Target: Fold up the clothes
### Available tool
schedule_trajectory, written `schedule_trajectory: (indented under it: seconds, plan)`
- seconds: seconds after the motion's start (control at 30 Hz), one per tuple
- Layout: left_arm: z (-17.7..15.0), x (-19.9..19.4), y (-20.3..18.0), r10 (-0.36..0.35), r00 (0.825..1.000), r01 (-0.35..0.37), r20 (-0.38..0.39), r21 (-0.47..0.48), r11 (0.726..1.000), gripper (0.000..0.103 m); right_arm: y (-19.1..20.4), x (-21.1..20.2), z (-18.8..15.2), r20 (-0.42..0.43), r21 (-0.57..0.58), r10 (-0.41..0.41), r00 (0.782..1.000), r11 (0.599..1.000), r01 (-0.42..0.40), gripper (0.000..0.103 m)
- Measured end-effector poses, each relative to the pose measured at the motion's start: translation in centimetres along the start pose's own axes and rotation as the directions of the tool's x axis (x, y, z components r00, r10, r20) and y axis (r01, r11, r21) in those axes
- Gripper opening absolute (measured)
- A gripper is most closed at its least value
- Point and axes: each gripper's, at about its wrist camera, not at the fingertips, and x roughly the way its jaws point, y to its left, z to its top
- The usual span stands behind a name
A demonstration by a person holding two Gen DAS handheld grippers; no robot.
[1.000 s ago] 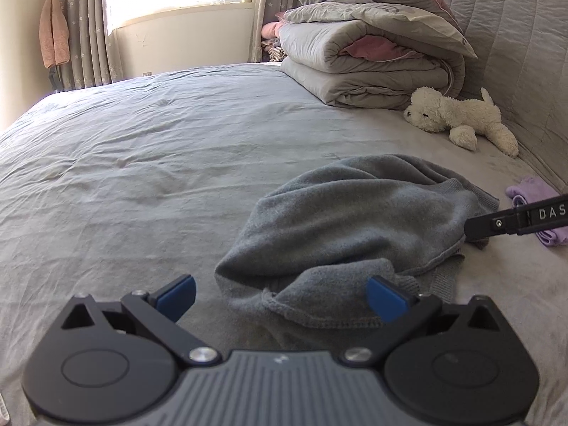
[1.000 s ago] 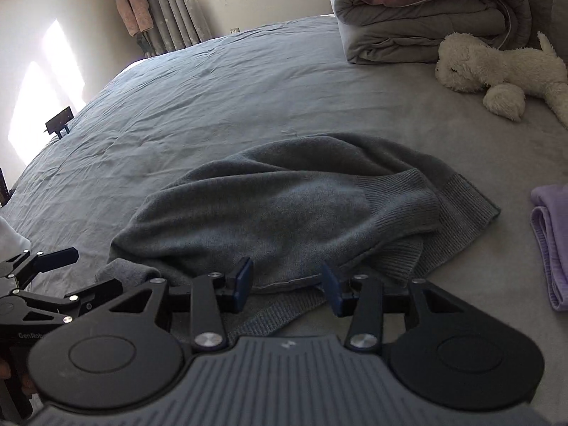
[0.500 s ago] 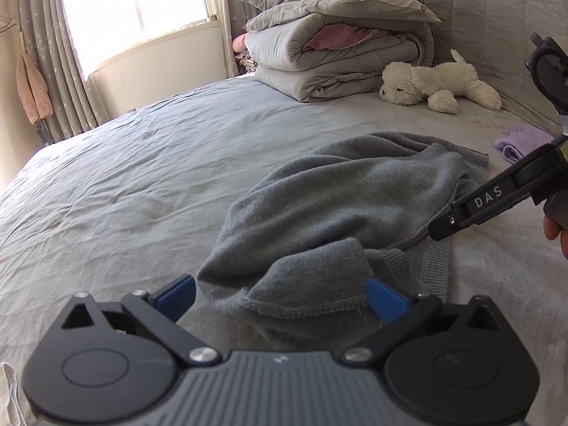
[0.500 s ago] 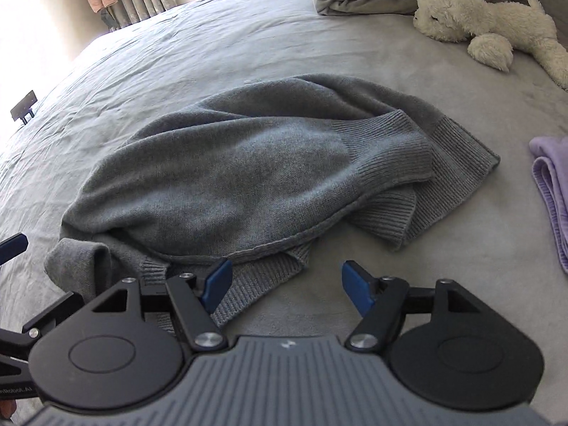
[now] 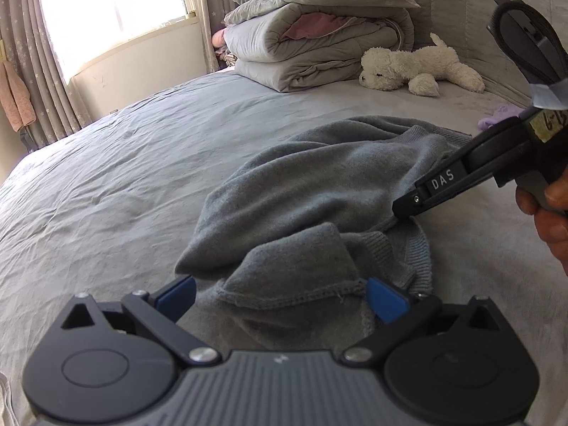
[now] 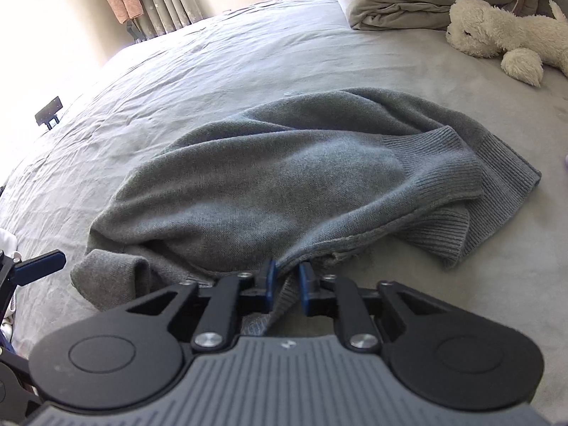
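Right wrist view: right claw [image 6: 285,280] has just closed, pinching the near edge of the grey sweater [image 6: 284,177].
Left claw [image 5: 280,293]: jaws apart, a cuff between them, unpressed.
Sweater: crumpled on the bed [image 5: 106,177], ahead of both claws, long axis across.
Count: one sweater, two claws.

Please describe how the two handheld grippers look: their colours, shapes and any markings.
Both the left gripper and the right gripper have ribbed grey bodies, black linkage arms with round discs and silver screws, and blue finger pads. The right one bears white letters "DAS" and a yellow handwritten label.
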Motion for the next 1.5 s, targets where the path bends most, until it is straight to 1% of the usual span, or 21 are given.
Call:
schedule_trajectory:
  seconds: [0.07, 0.17, 0.23, 0.27, 0.33, 0.37, 0.4, 0.47, 0.57, 0.6, 0.7, 0.73, 0.8, 0.83, 0.93, 1.03, 1.13, 1.23, 1.37, 1.43, 1.5]
  plan:
    - [0.0, 0.1, -0.1, -0.006, 1.0, 0.006, -0.007, 0.003, 1.0, 0.1, 0.3, -0.4, 0.0, 0.017, -0.007, 0.015, 1.0, 1.0, -0.015, 0.005]
    - [0.0, 0.4, 0.1, -0.027, 0.999, 0.026, -0.04, -0.019, 0.999, 0.082, 1.1, -1.4, 0.1, 0.06, -0.035, 0.073, 0.996, 0.997, -0.071, 0.004]
    - [-0.1, 0.7, 0.6, -0.051, 0.997, 0.048, -0.065, -0.047, 0.998, 0.066, 1.8, -2.5, 0.2, 0.111, -0.066, 0.118, 0.987, 0.992, -0.111, 0.003]
    - [-0.1, 0.7, 0.9, -0.064, 0.995, 0.059, -0.072, -0.069, 0.996, 0.054, 2.0, -3.0, 0.3, 0.134, -0.073, 0.131, 0.982, 0.99, -0.122, 0.002]
    - [-0.1, 0.7, 1.6, -0.084, 0.994, 0.075, -0.075, -0.12, 0.99, 0.04, 2.4, -3.9, 0.4, 0.181, -0.085, 0.157, 0.971, 0.986, -0.143, 0.002]
    - [0.0, 0.6, 2.0, -0.09, 0.994, 0.079, -0.068, -0.141, 0.987, 0.021, 2.5, -4.3, 0.4, 0.205, -0.084, 0.169, 0.964, 0.984, -0.154, 0.001]
    - [0.1, 0.5, 2.3, -0.095, 0.994, 0.084, -0.062, -0.163, 0.983, 0.016, 2.4, -4.8, 0.5, 0.225, -0.08, 0.184, 0.957, 0.982, -0.17, 0.001]
    - [0.3, 0.2, 3.1, -0.116, 0.992, 0.105, -0.044, -0.2, 0.974, 0.014, 2.2, -5.8, 0.6, 0.265, -0.077, 0.211, 0.941, 0.977, -0.198, 0.001]
    - [0.7, -0.5, 3.9, -0.117, 0.993, 0.111, -0.015, -0.22, 0.969, 0.013, 2.2, -7.4, 0.7, 0.322, -0.109, 0.223, 0.92, 0.974, -0.198, 0.001]
    - [0.9, -0.7, 4.1, -0.114, 0.993, 0.11, -0.006, -0.223, 0.969, 0.013, 2.1, -7.5, 0.7, 0.318, -0.113, 0.216, 0.923, 0.975, -0.189, 0.001]
    - [1.2, -1.1, 4.8, -0.098, 0.995, 0.099, 0.015, -0.23, 0.968, 0.012, 1.4, -6.5, 0.7, 0.255, -0.094, 0.168, 0.952, 0.985, -0.148, 0.002]
    - [1.3, -1.2, 5.1, -0.093, 0.995, 0.095, 0.018, -0.238, 0.967, 0.012, 0.9, -5.8, 0.6, 0.221, -0.067, 0.139, 0.965, 0.99, -0.127, 0.013]
    - [1.6, -1.3, 5.8, -0.08, 0.996, 0.084, 0.025, -0.256, 0.963, 0.012, -0.1, -4.5, 0.4, 0.156, -0.021, 0.08, 0.985, 0.997, -0.078, 0.014]
    - [1.7, -1.4, 6.2, -0.069, 0.997, 0.074, 0.03, -0.265, 0.961, 0.012, -0.6, -3.9, 0.4, 0.123, 0.005, 0.049, 0.991, 0.999, -0.05, 0.02]
    - [1.9, -1.6, 7.4, -0.028, 0.998, 0.04, 0.048, -0.28, 0.959, 0.011, -2.4, -2.7, 0.1, 0.051, 0.099, -0.014, 0.999, 0.995, 0.009, 0.058]
    - [2.2, -2.3, 8.6, 0.014, 0.997, 0.008, 0.074, -0.292, 0.957, 0.01, -4.0, -2.6, 0.0, 0.041, 0.172, -0.03, 0.999, 0.985, 0.023, 0.063]
    - [2.5, -3.0, 10.3, 0.055, 0.993, -0.017, 0.105, -0.335, 0.942, 0.01, -5.1, -2.5, 0.1, 0.043, 0.214, -0.044, 0.998, 0.976, 0.033, 0.076]
    - [2.6, -3.8, 12.0, 0.1, 0.986, -0.042, 0.131, -0.387, 0.921, 0.01, -6.1, -2.6, 0.2, 0.049, 0.26, -0.092, 0.995, 0.963, 0.077, 0.078]
    - [2.5, -4.7, 13.9, 0.138, 0.977, -0.049, 0.164, -0.454, 0.89, 0.01, -7.1, -3.3, 0.4, 0.083, 0.303, -0.09, 0.993, 0.951, 0.06, 0.078]
    - [2.5, -4.9, 14.2, 0.166, 0.972, -0.07, 0.168, -0.467, 0.882, 0.01, -7.1, -3.6, 0.6, 0.101, 0.289, -0.098, 0.99, 0.955, 0.065, 0.078]
    - [2.5, -4.8, 13.7, 0.187, 0.968, -0.096, 0.166, -0.445, 0.891, 0.01, -6.4, -3.5, 0.8, 0.111, 0.212, -0.17, 0.979, 0.967, 0.144, 0.078]
